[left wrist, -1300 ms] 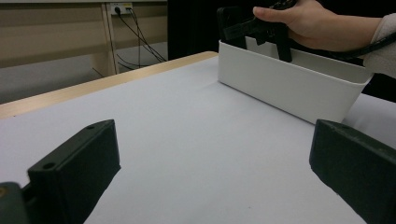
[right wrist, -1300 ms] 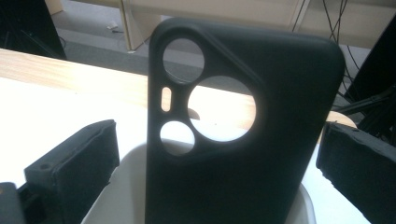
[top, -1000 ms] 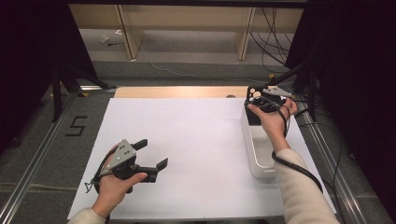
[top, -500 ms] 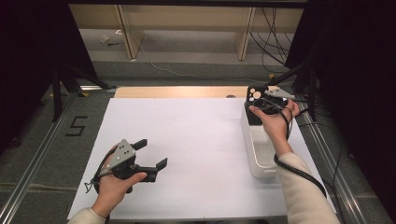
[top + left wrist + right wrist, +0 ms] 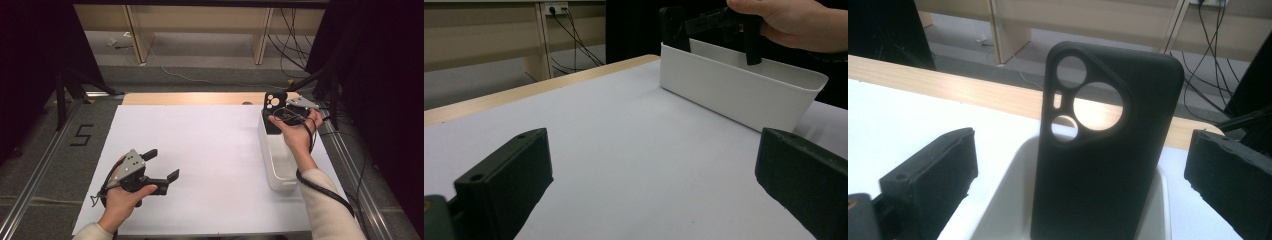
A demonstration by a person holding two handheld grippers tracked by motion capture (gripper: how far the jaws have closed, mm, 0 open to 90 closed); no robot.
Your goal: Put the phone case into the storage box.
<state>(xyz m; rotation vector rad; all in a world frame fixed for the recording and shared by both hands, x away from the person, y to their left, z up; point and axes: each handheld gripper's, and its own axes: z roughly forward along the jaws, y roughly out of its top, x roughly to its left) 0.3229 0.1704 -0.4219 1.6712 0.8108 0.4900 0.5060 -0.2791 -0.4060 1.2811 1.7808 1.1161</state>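
Observation:
A black phone case (image 5: 274, 100) stands upright at the far end of a white bin (image 5: 277, 165), its camera cut-outs at the top. My right gripper (image 5: 281, 113) hovers over that end of the bin, just behind the case. In the right gripper view the case (image 5: 1108, 150) rises between the two jaws, which stand wide apart and do not touch it; the right gripper (image 5: 1078, 185) is open. My left gripper (image 5: 162, 164) rests low at the near left of the white table, open and holding nothing. In the left gripper view, the left gripper (image 5: 649, 190) faces the bin (image 5: 734, 90) and the case (image 5: 671, 30).
The white tabletop (image 5: 200, 145) has a wooden strip (image 5: 190, 98) along its far edge. Metal rails (image 5: 45, 165) run down both sides. Beyond the table stand wooden shelf legs (image 5: 135, 35) with cables (image 5: 295, 30) on the floor. A cable (image 5: 320, 187) trails from the right gripper along the person's sleeve.
The right hand has shifted only slightly over the bin's far end. The case still stands in the bin, and the left gripper has not moved.

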